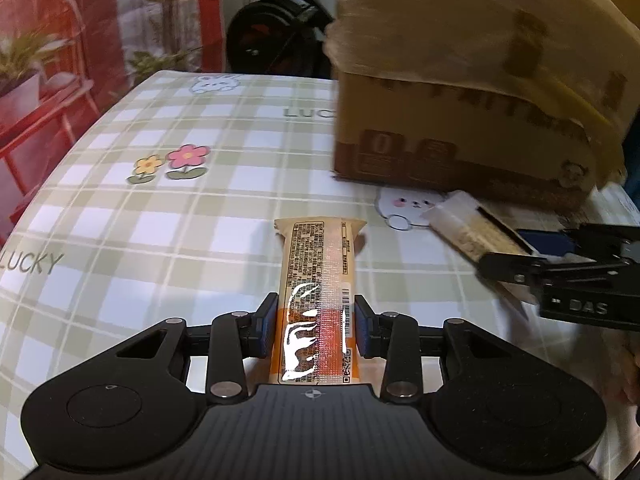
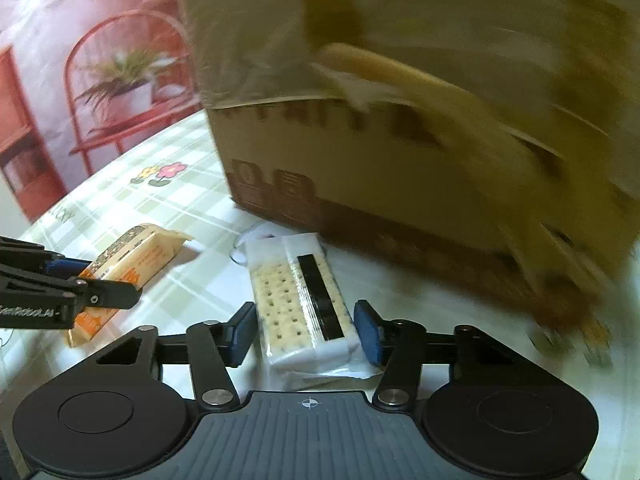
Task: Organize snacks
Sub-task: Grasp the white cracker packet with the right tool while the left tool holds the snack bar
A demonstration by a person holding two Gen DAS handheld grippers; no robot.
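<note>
My left gripper (image 1: 316,320) is shut on an orange snack bar (image 1: 320,276), its blue pads pressed on both sides; the bar points away over the checked tablecloth. It also shows in the right wrist view (image 2: 132,260). My right gripper (image 2: 306,330) has its jaws around a clear-wrapped cracker pack (image 2: 298,300), with a small gap showing at each pad, so the grip is unclear. The pack also shows in the left wrist view (image 1: 476,228). A cardboard box (image 1: 460,92) stands just beyond both snacks, blurred.
The table (image 1: 160,200) has a green checked cloth with flowers and rabbits. Its left edge drops to a red-patterned backdrop (image 1: 60,60). A dark wheeled object (image 1: 276,28) stands behind the table. The box (image 2: 400,140) fills the right side.
</note>
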